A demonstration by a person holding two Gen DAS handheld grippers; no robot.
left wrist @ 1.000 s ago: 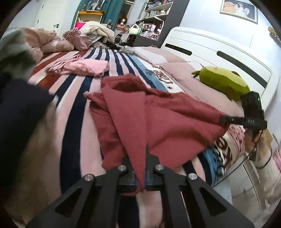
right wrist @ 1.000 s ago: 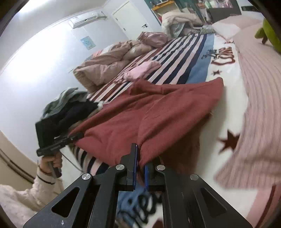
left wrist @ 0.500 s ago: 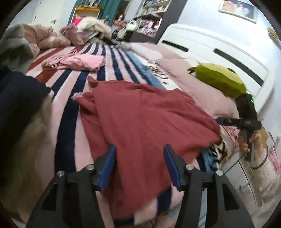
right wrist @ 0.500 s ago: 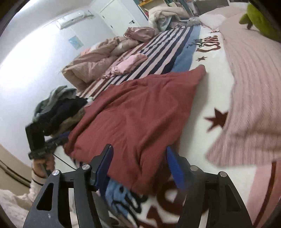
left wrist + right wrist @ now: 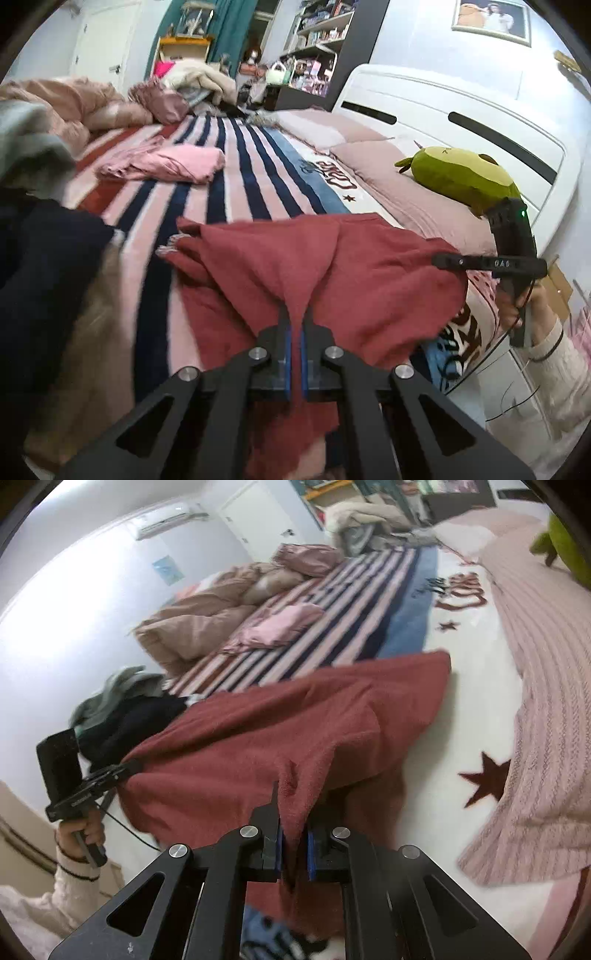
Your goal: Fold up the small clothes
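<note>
Left wrist view: left gripper (image 5: 295, 317) pinches the red garment (image 5: 332, 273), which lies on the striped bed (image 5: 236, 177). Right wrist view: right gripper (image 5: 291, 812) clamps its near edge. Likely mid-fold; next, carry both edges forward together.

Left hand-held gripper (image 5: 295, 321) and right hand-held gripper (image 5: 291, 812), jaws pinched together.

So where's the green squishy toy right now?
In the left wrist view the green plush toy lies on the right, on the pink bedcover beside the white headboard, just behind the right gripper.
</note>
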